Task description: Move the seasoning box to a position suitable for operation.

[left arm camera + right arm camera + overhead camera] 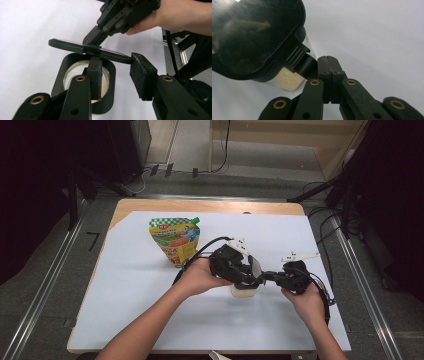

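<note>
A small clear jar (244, 291) of beige powder with a black collar stands on the white sheet between my two hands. Its flat black lid (67, 45) is tipped up above the mouth (75, 75). My right gripper (328, 61) is shut on the ribbed tab (298, 58) at the lid's edge, and its jaws (93, 41) come in from the upper right in the left gripper view. My left gripper (115, 67) hovers over the jar with its jaws apart. One pad (96, 75) is over the jar's mouth, the other pad (142, 75) is off to the side, and neither presses on anything.
A yellow and green spouted pouch (175, 240) stands behind and to the left of the hands. The white sheet (150, 310) covers most of the wooden table (200, 206). Black stands and cables (345, 195) sit off the table's right side.
</note>
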`<state>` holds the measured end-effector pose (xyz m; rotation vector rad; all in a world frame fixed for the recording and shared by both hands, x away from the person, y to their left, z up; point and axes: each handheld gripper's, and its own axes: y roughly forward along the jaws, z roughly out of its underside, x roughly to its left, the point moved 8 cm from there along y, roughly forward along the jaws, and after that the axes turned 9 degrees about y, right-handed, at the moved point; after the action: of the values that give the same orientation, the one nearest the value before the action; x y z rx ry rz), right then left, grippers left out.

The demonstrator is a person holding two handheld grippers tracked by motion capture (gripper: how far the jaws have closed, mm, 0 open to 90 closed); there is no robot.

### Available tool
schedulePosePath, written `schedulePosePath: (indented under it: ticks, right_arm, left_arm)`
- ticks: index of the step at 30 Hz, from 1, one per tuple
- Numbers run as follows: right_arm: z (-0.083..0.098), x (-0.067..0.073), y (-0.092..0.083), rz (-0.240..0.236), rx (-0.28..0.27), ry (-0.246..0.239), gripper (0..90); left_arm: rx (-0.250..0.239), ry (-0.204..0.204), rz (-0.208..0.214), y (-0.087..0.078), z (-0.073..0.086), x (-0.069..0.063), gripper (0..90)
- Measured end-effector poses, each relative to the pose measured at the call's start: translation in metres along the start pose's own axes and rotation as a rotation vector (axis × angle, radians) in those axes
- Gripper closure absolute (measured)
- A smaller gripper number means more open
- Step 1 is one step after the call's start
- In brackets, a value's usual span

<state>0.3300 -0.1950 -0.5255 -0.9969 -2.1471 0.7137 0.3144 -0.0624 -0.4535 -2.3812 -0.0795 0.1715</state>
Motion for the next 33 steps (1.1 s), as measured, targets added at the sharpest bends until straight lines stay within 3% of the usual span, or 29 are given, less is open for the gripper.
schedulePosePath:
  ticks: [15,17,33]
  right_arm:
    - [0.007,0.000,-0.002,-0.015,0.011,0.016,90.0]
    - [0.006,0.000,-0.002,-0.014,0.010,0.018,90.0]
    - [0.007,0.000,-0.002,-0.006,0.007,0.014,90.0]
  left_arm:
    - [0.025,-0.003,0.044,0.012,-0.020,-0.002,69.2]
    - [0.012,-0.019,0.071,0.017,-0.024,-0.002,70.5]
    - [0.008,-0.035,0.112,0.029,-0.026,-0.001,74.1]
